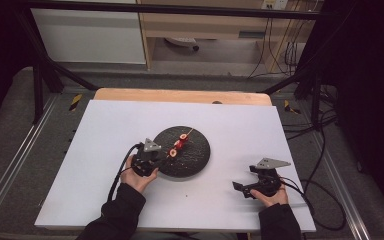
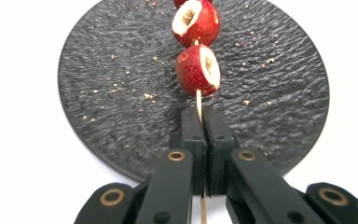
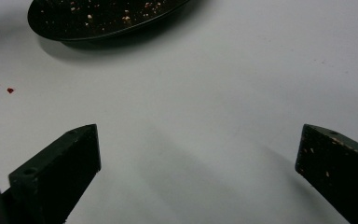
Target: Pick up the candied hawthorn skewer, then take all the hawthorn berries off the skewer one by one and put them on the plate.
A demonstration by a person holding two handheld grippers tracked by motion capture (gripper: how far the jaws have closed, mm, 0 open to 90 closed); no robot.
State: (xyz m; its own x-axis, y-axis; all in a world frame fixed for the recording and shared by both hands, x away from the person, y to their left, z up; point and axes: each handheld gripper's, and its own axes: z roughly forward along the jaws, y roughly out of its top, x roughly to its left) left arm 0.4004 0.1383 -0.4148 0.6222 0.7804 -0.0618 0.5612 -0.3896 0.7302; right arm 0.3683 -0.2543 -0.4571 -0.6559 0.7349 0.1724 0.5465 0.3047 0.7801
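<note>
Fingers of left gripper (image 2: 203, 122) pinching skewer (image 2: 198, 100), over plate (image 2: 98, 93)

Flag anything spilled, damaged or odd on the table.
Crumbs are scattered over the black plate, and a small red speck lies on the white table beside it. The red fruits on the skewer are cut open.

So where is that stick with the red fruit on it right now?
The skewer lies over the black plate near the middle of the table in the high view, its bare near end pinched in the left gripper at the plate's left edge.
</note>
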